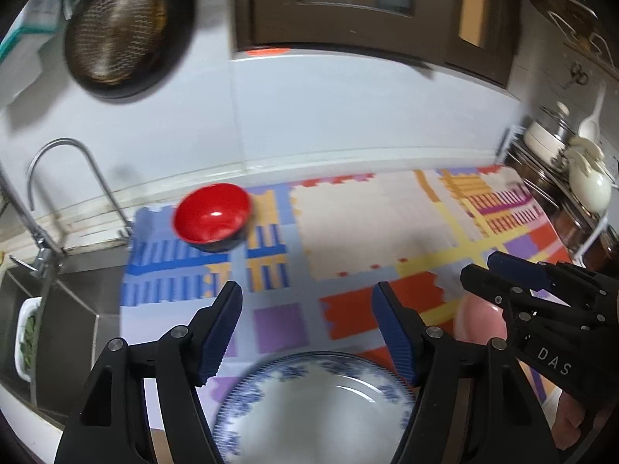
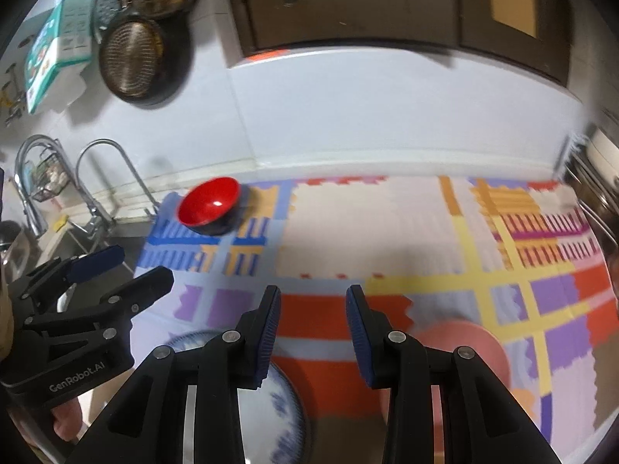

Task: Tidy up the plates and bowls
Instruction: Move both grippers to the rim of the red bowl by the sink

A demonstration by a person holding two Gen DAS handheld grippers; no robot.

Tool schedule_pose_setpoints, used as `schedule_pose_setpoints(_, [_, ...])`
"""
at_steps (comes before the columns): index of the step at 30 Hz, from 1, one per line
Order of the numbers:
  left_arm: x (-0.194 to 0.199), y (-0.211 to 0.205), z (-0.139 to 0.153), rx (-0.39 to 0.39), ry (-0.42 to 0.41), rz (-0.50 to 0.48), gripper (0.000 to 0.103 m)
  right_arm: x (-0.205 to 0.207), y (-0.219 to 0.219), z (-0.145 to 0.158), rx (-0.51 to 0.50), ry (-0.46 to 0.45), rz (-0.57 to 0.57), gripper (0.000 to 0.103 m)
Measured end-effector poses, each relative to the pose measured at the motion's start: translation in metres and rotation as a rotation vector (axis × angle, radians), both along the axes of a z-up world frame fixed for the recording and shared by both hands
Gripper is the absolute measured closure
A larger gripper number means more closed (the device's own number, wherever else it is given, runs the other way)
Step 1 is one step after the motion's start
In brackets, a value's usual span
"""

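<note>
Fingers of your left gripper (image 1: 307, 324) stand wide apart and hold nothing; those of your right gripper (image 2: 313, 332) are parted less widely and are also empty.

Landmark: the multicoloured patterned mat (image 1: 371, 232) covering the worktop.
- White wall (image 1: 348, 116): behind the mat.
- Steel sink (image 1: 69, 309) with curved steel tap (image 1: 58, 178): off the mat's left edge.
- Blue-and-white patterned ceramic plate (image 1: 317, 402): on the mat's near edge, below your left gripper.
- Pink round dish (image 2: 464, 348): on the mat just right of the plate, below your right gripper.
- Red-lined dark bowl (image 1: 212, 213): upright at the mat's far left corner, well apart from both.
</note>
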State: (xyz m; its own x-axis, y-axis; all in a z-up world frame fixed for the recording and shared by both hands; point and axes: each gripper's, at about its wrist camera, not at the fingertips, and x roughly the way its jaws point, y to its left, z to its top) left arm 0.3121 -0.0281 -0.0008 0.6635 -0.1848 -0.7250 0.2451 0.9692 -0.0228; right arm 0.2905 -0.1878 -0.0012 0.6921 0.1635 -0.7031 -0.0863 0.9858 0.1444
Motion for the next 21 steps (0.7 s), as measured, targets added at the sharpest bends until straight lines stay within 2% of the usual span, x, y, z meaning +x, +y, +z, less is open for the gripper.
schedule_pose_setpoints(10, [0.020, 0.058, 0.002, 0.020, -0.025, 0.101, 0.030, 0.040, 0.053, 0.011, 0.021, -0.045, 0.058, 0.067])
schedule_pose_setpoints(21, [0.069, 0.103, -0.017, 0.051, -0.018, 0.187, 0.030, 0.100, 0.092, -0.007, 0.035, -0.035, 0.103, 0.067])
